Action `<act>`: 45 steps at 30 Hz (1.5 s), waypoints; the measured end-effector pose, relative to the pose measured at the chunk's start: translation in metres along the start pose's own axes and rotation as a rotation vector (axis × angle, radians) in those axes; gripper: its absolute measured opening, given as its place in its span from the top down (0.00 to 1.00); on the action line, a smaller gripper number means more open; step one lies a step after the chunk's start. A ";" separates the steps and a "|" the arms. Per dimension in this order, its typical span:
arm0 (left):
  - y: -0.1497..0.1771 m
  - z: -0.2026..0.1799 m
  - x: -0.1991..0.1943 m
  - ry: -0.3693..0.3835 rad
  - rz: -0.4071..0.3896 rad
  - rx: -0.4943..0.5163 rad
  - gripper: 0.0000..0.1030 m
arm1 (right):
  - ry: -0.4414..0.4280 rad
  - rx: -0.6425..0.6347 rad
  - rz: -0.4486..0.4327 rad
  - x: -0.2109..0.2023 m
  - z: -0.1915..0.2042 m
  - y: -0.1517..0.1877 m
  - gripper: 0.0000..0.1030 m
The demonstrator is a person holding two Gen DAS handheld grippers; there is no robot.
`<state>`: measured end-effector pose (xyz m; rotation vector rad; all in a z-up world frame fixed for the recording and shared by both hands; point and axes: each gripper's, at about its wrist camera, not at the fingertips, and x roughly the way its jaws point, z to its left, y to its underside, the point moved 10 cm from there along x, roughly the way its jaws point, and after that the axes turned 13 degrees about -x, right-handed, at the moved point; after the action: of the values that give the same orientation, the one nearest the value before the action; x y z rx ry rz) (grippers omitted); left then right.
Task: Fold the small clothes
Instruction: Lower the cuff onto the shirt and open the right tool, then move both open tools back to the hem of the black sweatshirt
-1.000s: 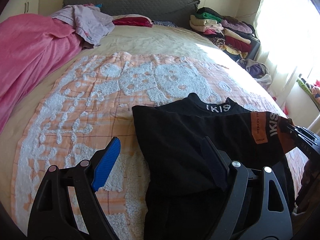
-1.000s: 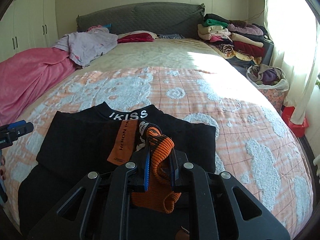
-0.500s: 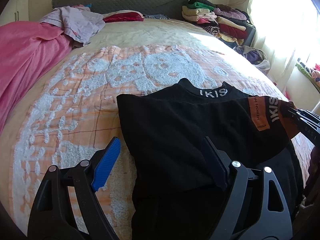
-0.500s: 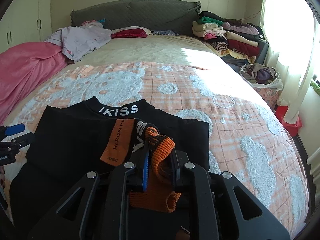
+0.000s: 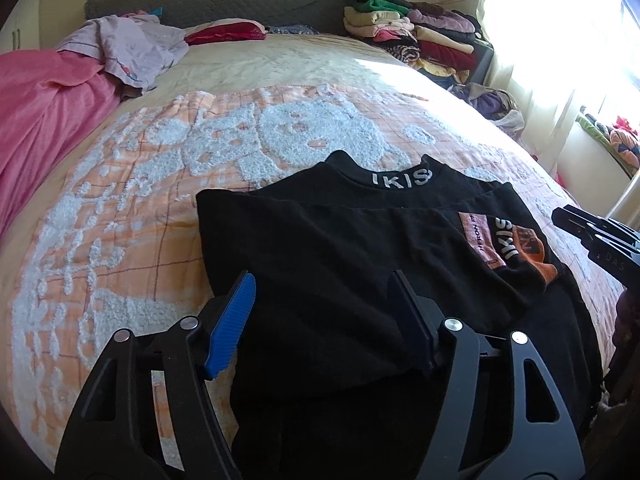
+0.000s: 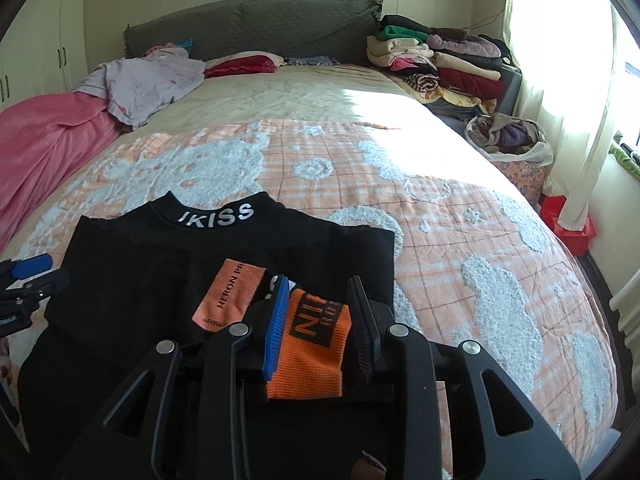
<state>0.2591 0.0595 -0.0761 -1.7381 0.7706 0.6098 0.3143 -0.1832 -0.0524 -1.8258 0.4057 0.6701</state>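
Observation:
A black top [image 5: 320, 232] with "IKISS" on its collar [image 6: 218, 216] lies on the orange-and-white bedspread [image 5: 120, 220], one sleeve folded across its front. The sleeve ends in an orange cuff [image 6: 316, 344] beside an orange label [image 6: 232, 296]. My right gripper [image 6: 318, 281] is opening; the cuff lies flat between its jaws and the pads no longer pinch it. My left gripper [image 5: 322, 280] hangs over the top's left part, its jaws closing with black cloth under the gap and nothing pinched. Each gripper shows at the edge of the other's view: the right gripper [image 5: 592, 232], the left gripper [image 6: 24, 276].
A pink blanket [image 5: 40, 112] and a lilac garment [image 5: 132, 48] cover the bed's left side. Folded clothes [image 5: 408, 32] are stacked at the far right by the grey headboard [image 6: 256, 28]. A bag of clothes [image 6: 508, 136] and a red box [image 6: 568, 228] stand beside the bed.
The right jaws have spread and let go of the bunched orange cuff, which now lies flat. The left gripper has moved in over the top and its jaws have narrowed.

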 end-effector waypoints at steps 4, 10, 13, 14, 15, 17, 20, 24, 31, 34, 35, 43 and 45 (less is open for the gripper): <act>0.018 0.002 0.020 -0.045 0.083 0.026 0.43 | -0.057 -0.042 0.012 0.004 0.026 0.003 0.68; 0.029 0.010 0.024 -0.041 0.120 0.020 0.43 | -0.138 -0.051 0.009 0.005 0.053 0.006 0.62; 0.030 0.011 0.024 -0.029 0.125 0.003 0.43 | -0.153 -0.077 0.018 0.008 0.062 0.009 0.62; 0.030 0.010 0.024 -0.030 0.124 0.005 0.43 | -0.160 -0.080 0.026 0.012 0.063 0.012 0.62; 0.030 0.010 0.024 -0.032 0.123 0.007 0.43 | -0.166 -0.077 0.041 0.016 0.063 0.015 0.62; 0.030 0.009 0.023 -0.030 0.122 0.006 0.43 | -0.142 -0.075 0.092 0.028 0.058 0.027 0.61; 0.030 0.010 0.022 -0.023 0.124 0.000 0.43 | -0.097 -0.060 0.149 0.044 0.047 0.045 0.55; 0.031 0.010 0.022 -0.019 0.123 -0.003 0.43 | -0.101 -0.027 0.135 0.042 0.045 0.048 0.54; 0.031 0.010 0.019 -0.014 0.120 -0.008 0.43 | -0.104 -0.005 0.104 0.026 0.045 0.046 0.54; 0.031 0.010 0.018 -0.013 0.118 -0.009 0.43 | -0.120 0.017 0.086 0.017 0.045 0.046 0.52; 0.031 0.010 0.018 -0.013 0.117 -0.010 0.43 | -0.121 0.020 0.080 0.014 0.045 0.046 0.50; 0.031 0.010 0.017 -0.011 0.114 -0.010 0.43 | -0.137 0.055 0.043 -0.002 0.043 0.043 0.35; 0.031 0.010 0.017 -0.011 0.114 -0.009 0.43 | -0.139 0.062 0.034 -0.005 0.042 0.043 0.28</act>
<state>0.2465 0.0589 -0.1109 -1.7061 0.8647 0.7007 0.2754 -0.1586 -0.0918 -1.7062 0.3623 0.7945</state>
